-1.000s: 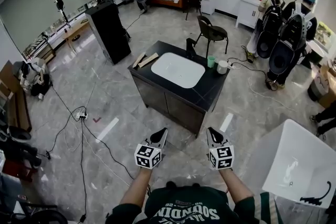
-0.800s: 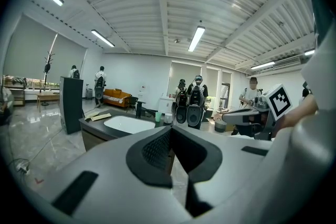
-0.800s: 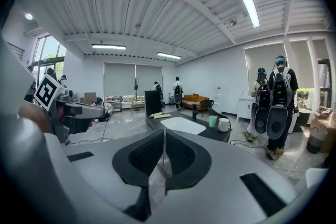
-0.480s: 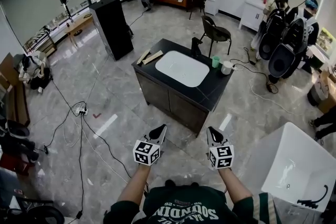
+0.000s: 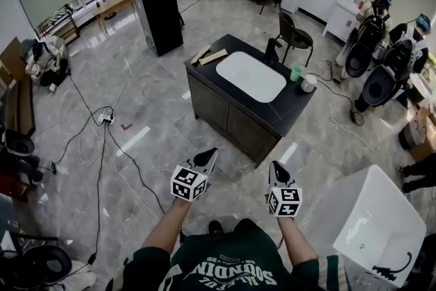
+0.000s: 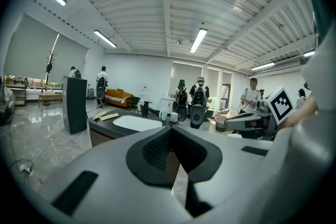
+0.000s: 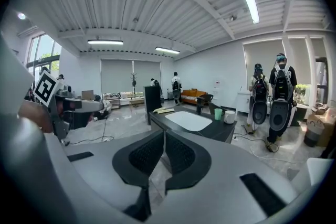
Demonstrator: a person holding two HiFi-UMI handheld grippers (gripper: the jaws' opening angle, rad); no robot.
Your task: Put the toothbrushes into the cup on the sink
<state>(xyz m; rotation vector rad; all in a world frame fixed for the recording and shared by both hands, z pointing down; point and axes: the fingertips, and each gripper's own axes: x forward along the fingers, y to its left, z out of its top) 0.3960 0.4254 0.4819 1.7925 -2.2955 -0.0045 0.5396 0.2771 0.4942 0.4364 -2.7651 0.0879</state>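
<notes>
Holding both grippers above the floor, well apart from the sink [image 5: 251, 76]. Jaws of the left gripper [image 5: 206, 160] are together with nothing between them; the right gripper [image 5: 278, 172] is likewise closed and empty. On the dark surface [image 5: 279, 112], just right of the sink, a green cup [image 5: 296, 73] and a white cup [image 5: 308, 83] stand side by side; their contents are too small to tell. Two pale flat items [image 5: 208, 55] lie at the far-left end; toothbrushes not identifiable.

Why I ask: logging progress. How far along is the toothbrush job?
Nothing looks done. In hand: nothing; the left tongs and right tongs are both shut and empty, well short of the sink. Left: walk up, find the toothbrushes, too small to make out from here, and put them in a cup beside it.
</notes>
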